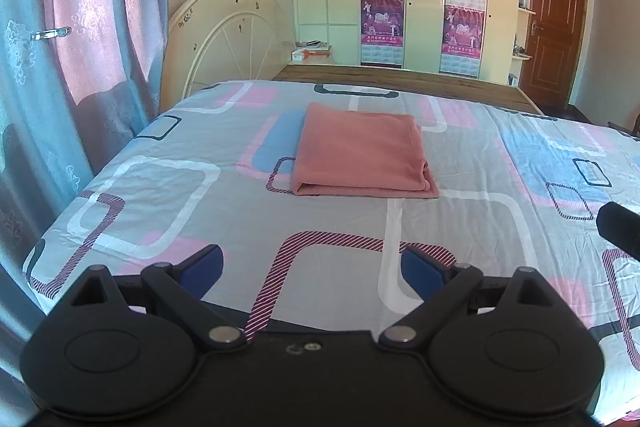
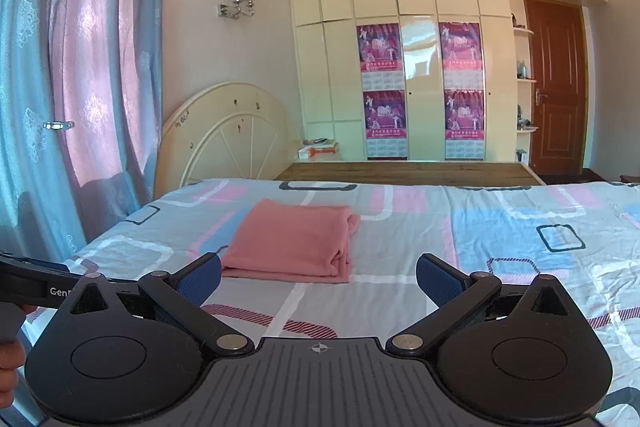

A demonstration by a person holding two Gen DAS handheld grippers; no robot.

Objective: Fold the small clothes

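Garment: a salmon-pink soft fabric garment, folded into a flat rectangle of several layers, lies in the middle of the bed; its stacked edges face the cameras and bunch slightly at the right side.
Bed: a grey bedsheet with pink, blue and white rounded-rectangle prints covers the mattress under the garment, smooth around it and wrinkled toward the right edge.
Left hand-held gripper: the black left hand-held gripper with blue finger pads hovers over the near part of the sheet, jaws spread wide, nothing between them, well apart from the garment.
Right hand-held gripper: the black right hand-held gripper with blue pads is likewise spread wide and empty, its left pad just short of the garment's near edge in view.
Headboard: a cream arched headboard with spokes stands at the bed's left.
Curtain: a blue-and-pink patterned curtain hangs left.
Wardrobe: a cream glossy wardrobe with purple posters fills the far wall.
Door: a brown panelled door stands beside the wardrobe.
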